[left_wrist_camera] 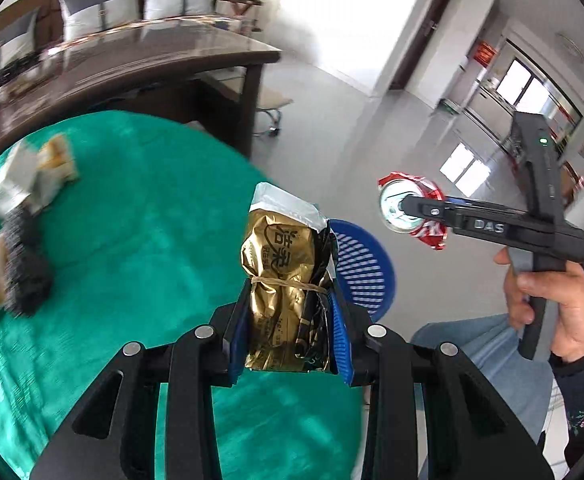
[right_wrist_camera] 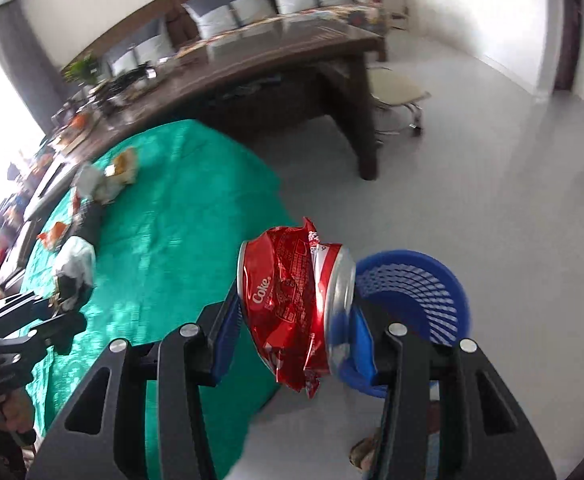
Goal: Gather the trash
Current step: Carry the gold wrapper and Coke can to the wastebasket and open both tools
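Gold foil packet (left_wrist_camera: 282, 280), cinched with a rubber band, sits pinched between the blue pads of the left gripper (left_wrist_camera: 288, 328), upright so it hangs clear of the green cloth on the desk (left_wrist_camera: 132, 216). Over on the other side, the right gripper (right_wrist_camera: 296, 320) clamps a crushed red Coke can (right_wrist_camera: 292, 300) end to end, pads on its top and base. Both loads are poised near the blue mesh basket (right_wrist_camera: 420, 280) on the floor just past the desk edge, the likely drop point. More wrappers (right_wrist_camera: 108, 176) wait on the cloth, so collecting looks far from finished
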A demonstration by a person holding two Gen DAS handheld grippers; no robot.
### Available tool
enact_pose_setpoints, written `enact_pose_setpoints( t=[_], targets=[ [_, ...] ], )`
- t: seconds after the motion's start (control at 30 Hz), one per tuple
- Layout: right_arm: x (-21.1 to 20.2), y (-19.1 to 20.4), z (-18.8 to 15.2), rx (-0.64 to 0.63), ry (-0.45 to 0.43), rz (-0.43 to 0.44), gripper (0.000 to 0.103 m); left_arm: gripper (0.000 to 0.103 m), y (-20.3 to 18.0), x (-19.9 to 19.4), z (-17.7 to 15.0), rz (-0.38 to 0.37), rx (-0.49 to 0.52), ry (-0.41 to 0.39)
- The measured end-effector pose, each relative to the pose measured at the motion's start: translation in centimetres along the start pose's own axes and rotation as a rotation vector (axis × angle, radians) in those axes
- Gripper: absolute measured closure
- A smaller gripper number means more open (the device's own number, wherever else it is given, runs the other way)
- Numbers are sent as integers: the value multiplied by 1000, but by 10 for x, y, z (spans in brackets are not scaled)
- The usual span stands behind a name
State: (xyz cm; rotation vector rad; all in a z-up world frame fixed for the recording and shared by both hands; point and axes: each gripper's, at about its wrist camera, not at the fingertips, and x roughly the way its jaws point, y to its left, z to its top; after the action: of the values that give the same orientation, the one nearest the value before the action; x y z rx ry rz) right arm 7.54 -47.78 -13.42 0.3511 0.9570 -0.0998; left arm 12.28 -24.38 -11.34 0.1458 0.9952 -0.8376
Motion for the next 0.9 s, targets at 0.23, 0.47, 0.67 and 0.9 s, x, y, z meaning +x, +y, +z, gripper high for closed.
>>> enact_pose_setpoints(
  t=[0.23, 0.47, 0.67, 0.9],
  targets=[
    [23, -70, 4, 112, 40, -44, 57, 68, -68, 84, 36, -49, 71, 77],
    [51, -115, 3, 243, 65, -11, 56, 68, -94, 157, 50, -59, 58, 140],
    [62, -139, 3, 328, 69, 29, 56, 67, -98, 192, 54, -58, 43, 164],
    [66, -151, 4, 362, 68, 36, 54, 65, -98, 213, 52, -50, 36, 186]
  ],
)
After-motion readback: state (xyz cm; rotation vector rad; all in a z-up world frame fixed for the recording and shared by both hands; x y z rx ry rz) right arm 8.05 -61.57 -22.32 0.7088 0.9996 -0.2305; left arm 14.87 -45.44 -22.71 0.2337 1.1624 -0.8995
